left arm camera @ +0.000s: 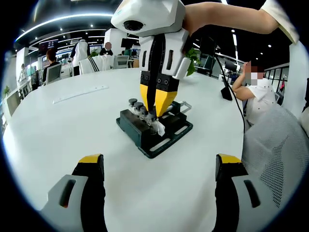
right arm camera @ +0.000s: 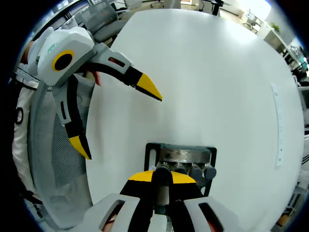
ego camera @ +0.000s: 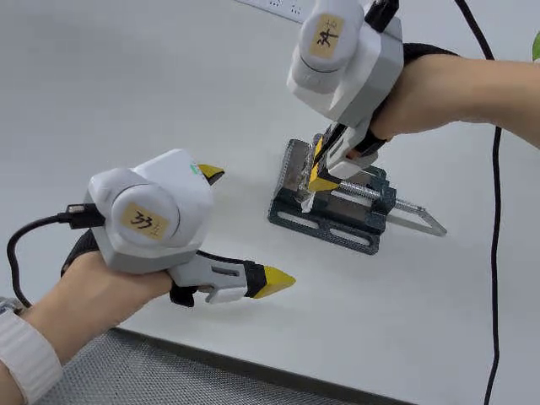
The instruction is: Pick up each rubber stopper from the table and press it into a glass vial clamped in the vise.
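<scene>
We logged the right tongs (left arm camera: 154,114) clenched, tips bearing on the nearest vial (left arm camera: 158,127) in the vise (left arm camera: 145,140); left tongs (left arm camera: 159,160) released, empty. Off-axis pressure could crack the glass, we judged.

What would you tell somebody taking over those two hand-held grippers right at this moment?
Left gripper: open, holding nothing, hovering over the white table, well clear of the work.
Right gripper: shut, tips down on the end one of the small glass vials clamped in a row in the dark metal vise.
Done: the vials beside the tips already carry grey rubber stoppers.
Left: the jaws hide the end vial's mouth, so check that its stopper is seated, then lift the right gripper away.
</scene>
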`<state>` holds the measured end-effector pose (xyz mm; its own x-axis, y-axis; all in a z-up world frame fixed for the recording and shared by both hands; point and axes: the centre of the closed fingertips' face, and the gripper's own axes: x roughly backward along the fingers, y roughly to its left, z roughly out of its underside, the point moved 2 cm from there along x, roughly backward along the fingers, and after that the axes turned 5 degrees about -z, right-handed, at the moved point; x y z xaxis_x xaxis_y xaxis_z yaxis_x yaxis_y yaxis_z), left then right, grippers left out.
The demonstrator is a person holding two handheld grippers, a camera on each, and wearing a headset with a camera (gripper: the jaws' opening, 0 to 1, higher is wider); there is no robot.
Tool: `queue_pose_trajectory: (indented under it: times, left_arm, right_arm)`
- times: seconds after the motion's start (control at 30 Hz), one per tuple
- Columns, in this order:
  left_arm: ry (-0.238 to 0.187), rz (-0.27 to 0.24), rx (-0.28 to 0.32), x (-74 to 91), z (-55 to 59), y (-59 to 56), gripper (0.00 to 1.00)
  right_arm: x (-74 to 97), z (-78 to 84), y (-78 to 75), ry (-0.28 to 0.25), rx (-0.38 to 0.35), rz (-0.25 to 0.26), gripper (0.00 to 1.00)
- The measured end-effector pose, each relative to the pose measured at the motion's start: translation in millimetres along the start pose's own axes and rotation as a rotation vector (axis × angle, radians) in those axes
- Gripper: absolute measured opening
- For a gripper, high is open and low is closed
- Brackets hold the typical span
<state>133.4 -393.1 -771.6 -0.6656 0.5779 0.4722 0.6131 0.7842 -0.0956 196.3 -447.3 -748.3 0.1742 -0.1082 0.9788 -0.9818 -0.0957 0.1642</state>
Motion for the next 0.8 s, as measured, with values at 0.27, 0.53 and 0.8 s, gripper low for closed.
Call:
queue_pose_trajectory:
  times: [0.27, 0.53, 0.8]
  left_arm:
    - [0.003, 0.003, 0.001, -0.2, 0.7, -0.6, 0.95]
    - [0.007, 0.006, 0.001, -0.4, 1.3, -1.0, 0.94]
    - [0.008, 0.007, 0.001, -1.1, 1.9, -0.8, 0.93]
  right_arm:
    - [-0.1, 0.5, -0.8, -0.001, 0.014, -0.003, 0.07]
    - [-0.1, -0.2, 2.1, -0.014, 0.009, -0.01, 0.08]
    - [0.1, 0.7, 2.8, -0.023, 0.016, -0.009, 0.1]
